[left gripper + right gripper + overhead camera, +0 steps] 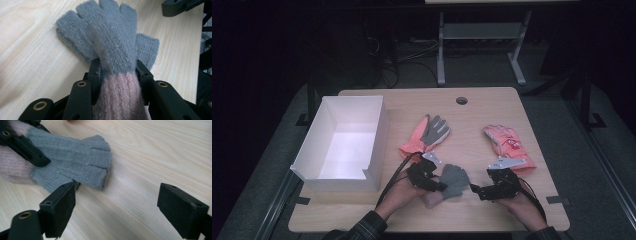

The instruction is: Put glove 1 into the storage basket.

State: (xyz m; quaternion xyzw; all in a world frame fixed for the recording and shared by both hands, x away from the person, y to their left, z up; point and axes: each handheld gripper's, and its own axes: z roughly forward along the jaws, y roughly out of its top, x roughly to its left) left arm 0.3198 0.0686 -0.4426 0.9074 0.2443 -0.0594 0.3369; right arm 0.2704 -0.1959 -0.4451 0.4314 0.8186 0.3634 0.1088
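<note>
Big wood counter w/ a white box on its left side, nothing in it yet. Orange & gray glove lies in the middle, pink glove to the right; both wait, neither blocks the way to the box. The gray & pink knit glove lies near the front edge. Left gripper is pinching it at the cuff. Right gripper is spread wide, just beside the glove's fingers. I think it's just getting started: 3 gloves left to go in.

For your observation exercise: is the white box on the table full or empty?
Empty. In the high view the white box shows only its bare white floor and walls; all the gloves lie outside on the table.
</note>
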